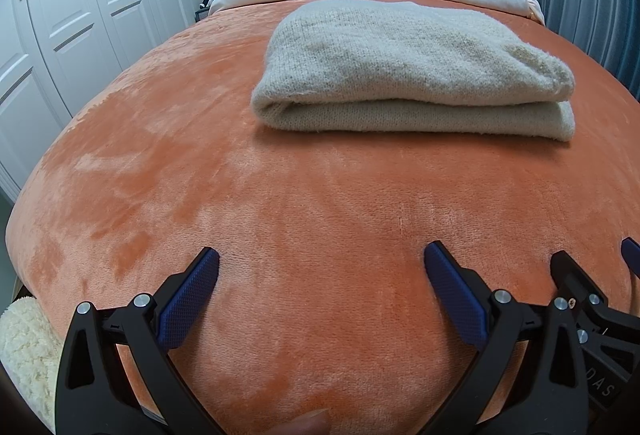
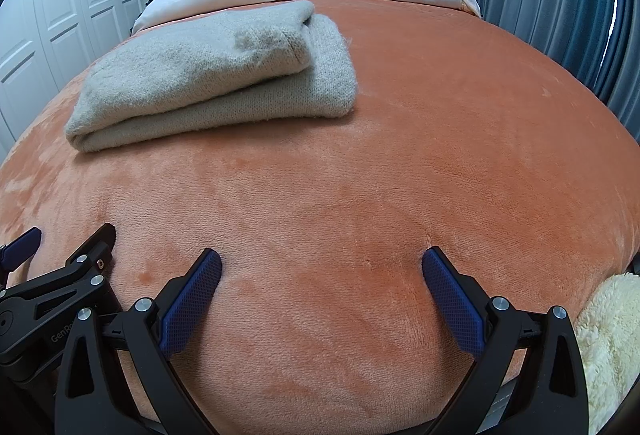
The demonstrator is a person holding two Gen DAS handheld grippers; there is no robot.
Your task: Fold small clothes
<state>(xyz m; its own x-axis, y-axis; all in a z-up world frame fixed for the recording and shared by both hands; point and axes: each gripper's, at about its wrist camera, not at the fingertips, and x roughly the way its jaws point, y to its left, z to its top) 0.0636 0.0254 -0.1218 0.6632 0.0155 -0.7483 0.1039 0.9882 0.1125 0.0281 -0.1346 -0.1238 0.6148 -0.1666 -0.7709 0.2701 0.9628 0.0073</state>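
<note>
Sweater: as I see it, the beige knit sweater (image 1: 412,75) lies folded in layers on the orange blanket (image 1: 280,215).
Left gripper (image 1: 322,267): jaws wide apart, empty.
Right gripper (image 2: 322,267): jaws wide apart, empty, well short of the sweater.

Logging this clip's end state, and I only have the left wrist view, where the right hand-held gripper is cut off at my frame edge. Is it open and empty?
Observer: Yes. In the right wrist view the right hand-held gripper is open over the orange fleece blanket, with nothing between its blue pads.
Reviewer: Is anything lying to the right of it?
Observer: A fluffy cream fabric sits at the blanket's lower right edge, apart from the gripper.
</note>
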